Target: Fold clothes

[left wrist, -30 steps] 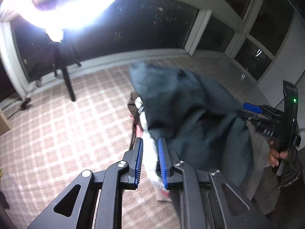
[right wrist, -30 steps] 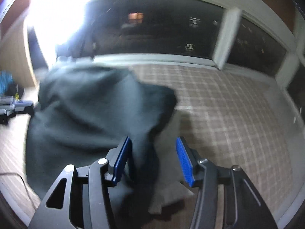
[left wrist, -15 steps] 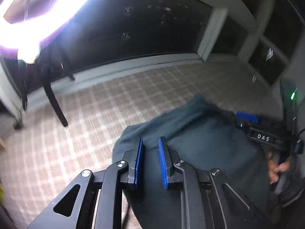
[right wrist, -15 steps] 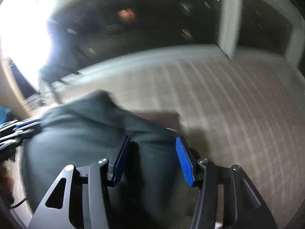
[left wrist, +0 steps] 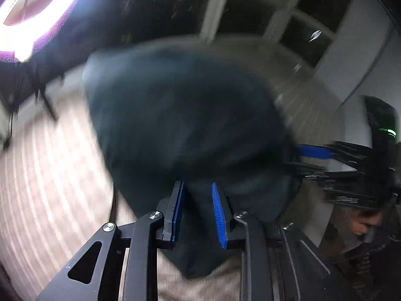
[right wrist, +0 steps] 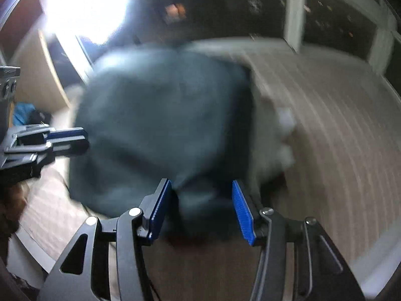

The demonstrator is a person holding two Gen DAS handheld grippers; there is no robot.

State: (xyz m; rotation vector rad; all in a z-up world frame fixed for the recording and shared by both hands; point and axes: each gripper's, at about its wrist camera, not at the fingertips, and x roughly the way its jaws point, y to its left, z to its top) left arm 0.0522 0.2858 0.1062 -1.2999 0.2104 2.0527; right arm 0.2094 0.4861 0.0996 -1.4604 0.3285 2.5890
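Observation:
A dark teal garment [left wrist: 180, 125] hangs bunched and blurred in the air over a checked beige surface [left wrist: 50, 175]. My left gripper [left wrist: 198, 213] is shut on its lower fold, with cloth filling the narrow gap between the blue pads. In the right wrist view the same garment [right wrist: 163, 115] billows ahead. My right gripper [right wrist: 201, 210] holds a thick bunch of it between widely spaced blue pads. Each gripper shows in the other's view: the right one [left wrist: 315, 151] at the garment's right edge, the left one [right wrist: 62, 138] at its left edge.
A pale grey and white cloth [right wrist: 275, 135] lies on the checked surface [right wrist: 338, 138] behind the garment. A ring light [left wrist: 37, 12] glares at the upper left before dark windows [left wrist: 250, 2]. A person's hand [left wrist: 363, 223] grips the right tool. Blue fabric [right wrist: 22, 113] sits far left.
The garment went down flat onto the surface half a second ago and is now flung up again, billowing. Both views are motion-blurred. Both grippers keep the same finger gaps.

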